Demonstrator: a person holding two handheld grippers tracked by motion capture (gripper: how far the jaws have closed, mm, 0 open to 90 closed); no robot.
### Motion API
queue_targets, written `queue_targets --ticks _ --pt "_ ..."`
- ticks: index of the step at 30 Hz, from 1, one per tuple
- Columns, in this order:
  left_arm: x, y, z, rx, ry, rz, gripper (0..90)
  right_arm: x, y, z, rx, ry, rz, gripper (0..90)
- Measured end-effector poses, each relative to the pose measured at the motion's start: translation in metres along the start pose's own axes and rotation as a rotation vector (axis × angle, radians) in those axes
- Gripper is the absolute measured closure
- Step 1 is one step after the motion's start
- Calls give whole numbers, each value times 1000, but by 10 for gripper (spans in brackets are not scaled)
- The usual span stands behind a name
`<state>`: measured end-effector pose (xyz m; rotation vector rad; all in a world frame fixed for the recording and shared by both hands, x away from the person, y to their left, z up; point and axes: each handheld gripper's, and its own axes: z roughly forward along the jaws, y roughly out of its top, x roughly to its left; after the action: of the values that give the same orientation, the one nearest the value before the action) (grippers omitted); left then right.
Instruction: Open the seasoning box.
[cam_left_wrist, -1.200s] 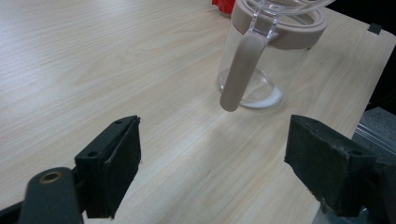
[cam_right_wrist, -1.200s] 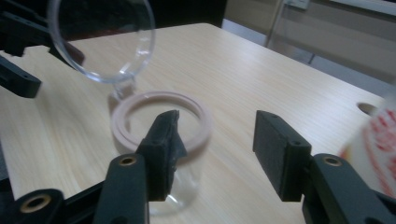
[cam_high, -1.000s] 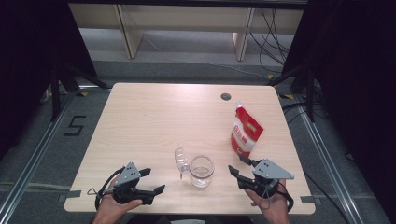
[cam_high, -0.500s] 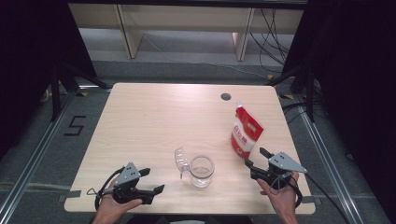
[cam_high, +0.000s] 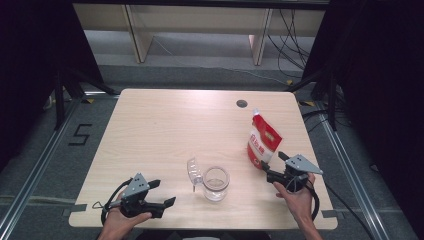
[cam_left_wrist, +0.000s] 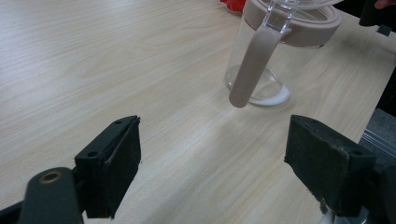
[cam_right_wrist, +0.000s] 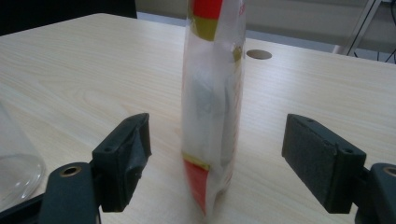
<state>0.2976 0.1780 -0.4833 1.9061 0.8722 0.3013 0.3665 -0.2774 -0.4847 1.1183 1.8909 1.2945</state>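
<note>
Red-and-white plastic pouch stands upright on the surface, beside the glass jar. It looks light, soft and crinkly, likely to buckle, so a hold across its flat mid-body seems best. Right gripper has just been opening; its jaws flank the pouch without touching. Left gripper gapes empty near the jar.

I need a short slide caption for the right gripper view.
Open right gripper faces upright red-and-white plastic pouch on the light wooden table.
</note>
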Motion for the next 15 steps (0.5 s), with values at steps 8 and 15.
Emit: queue_targets --ticks 8,15 --pt "1 -1 4 9 -12 -20 182 1 -4 14 5 2 -16 202" --pt "0 1 5 6 -21 -3 183 0 -9 25 4 26 -23 162"
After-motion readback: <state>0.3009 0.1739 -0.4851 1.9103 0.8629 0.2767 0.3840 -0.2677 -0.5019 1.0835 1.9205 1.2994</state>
